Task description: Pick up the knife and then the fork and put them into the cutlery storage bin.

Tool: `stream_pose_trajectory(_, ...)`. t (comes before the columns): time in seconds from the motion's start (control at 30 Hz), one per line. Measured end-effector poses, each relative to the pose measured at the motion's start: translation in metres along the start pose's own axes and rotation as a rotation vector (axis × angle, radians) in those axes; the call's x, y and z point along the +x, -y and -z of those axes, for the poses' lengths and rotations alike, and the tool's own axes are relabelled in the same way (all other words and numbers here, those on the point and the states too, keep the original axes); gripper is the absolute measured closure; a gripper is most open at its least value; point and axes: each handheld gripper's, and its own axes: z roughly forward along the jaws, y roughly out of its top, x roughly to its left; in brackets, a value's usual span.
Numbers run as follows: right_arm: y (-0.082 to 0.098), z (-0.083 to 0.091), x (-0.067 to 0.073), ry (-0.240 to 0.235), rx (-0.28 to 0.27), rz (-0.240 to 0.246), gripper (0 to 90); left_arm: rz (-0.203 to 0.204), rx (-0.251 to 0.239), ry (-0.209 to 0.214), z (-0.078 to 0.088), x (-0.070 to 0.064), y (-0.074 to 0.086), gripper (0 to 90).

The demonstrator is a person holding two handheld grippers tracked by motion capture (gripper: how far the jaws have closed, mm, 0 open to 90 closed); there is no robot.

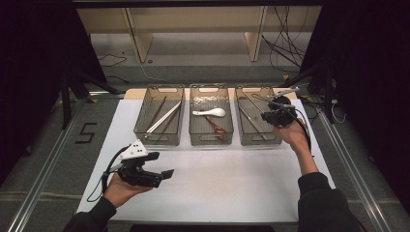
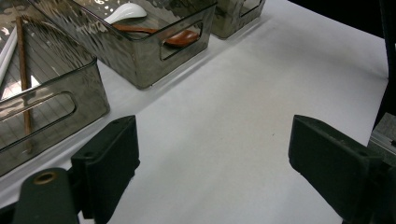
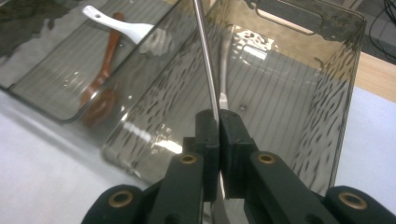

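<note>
Over the right bin (image 1: 257, 123) in the high view, right gripper (image 1: 276, 112) holds a metal utensil (image 1: 285, 91), likely sorting cutlery into 3 bins; handle pts up and away to the far right. Left gripper (image 1: 164, 175) hovers over the desk (image 1: 232, 179).

Left gripper view: fingers (image 2: 109, 163) spread wide, nothing btwn.

Right gripper view: fingers (image 3: 205, 133) clenched on the utensil (image 3: 205, 56), long axis running straight away above the bin (image 3: 336, 107). Next: prob lower and release inside.

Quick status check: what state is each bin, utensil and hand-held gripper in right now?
Left hand-held gripper: open, nothing between its jaws.
Right hand-held gripper: shut on metal utensil, over right bin.
Middle bin: holds white spoon and brown spoon.
Left bin: holds chopsticks.
</note>
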Motion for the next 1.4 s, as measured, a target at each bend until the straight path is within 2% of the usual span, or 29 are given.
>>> stream_pose_trajectory(0.3,-0.011,-0.013,-0.005,0.011,0.025,-0.032,87.6,0.003,-0.001,0.004,0.0,0.0,0.0,16.1)
stream_pose_trajectory(0.73,-0.016,-0.034,-0.012,0.029,0.055,-0.104,87.1,0.0,0.011,0.011,-0.001,0.0,0.0,16.1)
stream_pose_trajectory(1.1,-0.016,-0.047,-0.007,0.049,0.101,-0.116,86.4,-0.007,0.021,0.015,-0.002,-0.001,0.001,16.1)
stream_pose_trajectory(1.17,-0.016,-0.049,-0.006,0.052,0.099,-0.121,82.5,-0.004,0.021,0.016,-0.002,-0.002,0.001,16.1)
stream_pose_trajectory(1.23,-0.017,-0.05,-0.006,0.047,0.08,-0.143,69.4,-0.005,0.022,0.016,-0.002,-0.002,0.001,16.1)
stream_pose_trajectory(1.33,-0.018,-0.048,-0.005,0.042,0.072,-0.134,65.8,-0.005,0.022,0.015,-0.001,-0.002,0.001,16.1)
stream_pose_trajectory(1.4,-0.017,-0.045,-0.006,0.037,0.061,-0.148,62.0,0.0,0.017,0.016,-0.001,-0.001,0.001,16.1)
